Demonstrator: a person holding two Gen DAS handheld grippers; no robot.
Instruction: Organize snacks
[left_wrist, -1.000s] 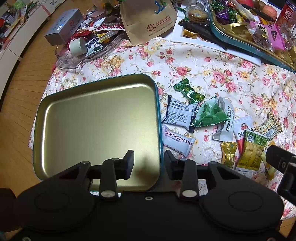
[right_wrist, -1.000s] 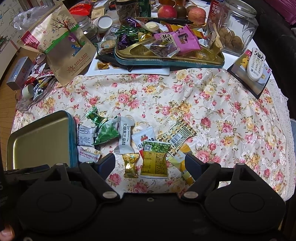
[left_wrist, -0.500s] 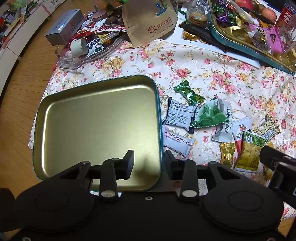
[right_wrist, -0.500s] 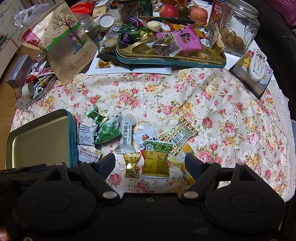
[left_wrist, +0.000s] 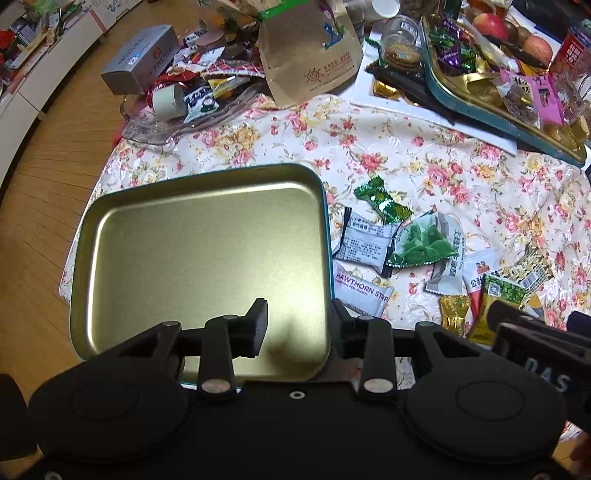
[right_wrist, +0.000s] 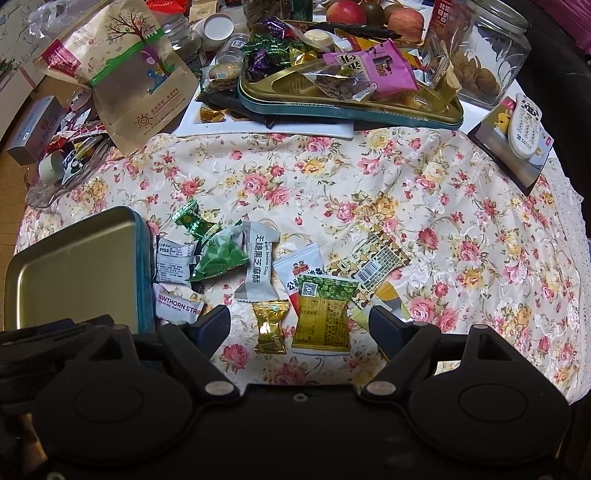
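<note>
An empty gold-lined tin tray (left_wrist: 199, 236) with a teal rim is seen on the flowered cloth of the worktop (right_wrist: 369, 184), and nothing has yet been placed in it. The loose snacks are spread just beside its right edge: a Hawthorn Strip packet (left_wrist: 360, 288) touching the rim, a white packet with black print (left_wrist: 364, 242), a green twist-wrapped candy (left_wrist: 382, 199), a green pouch (right_wrist: 219, 256), a grey sesame-crisp packet (right_wrist: 256, 267), a gold candy (right_wrist: 270, 325) and a yellow-green packet (right_wrist: 323, 317).

The left claw (left_wrist: 298, 325) is held partly open astride the tray's near right edge, with nothing gripped. The right claw (right_wrist: 299, 325) is spread wide and empty, with the gold candy and the yellow-green packet lying between its fingers.

The sorting is judged barely begun: every loose snack in view remains to be moved into the tray.
</note>
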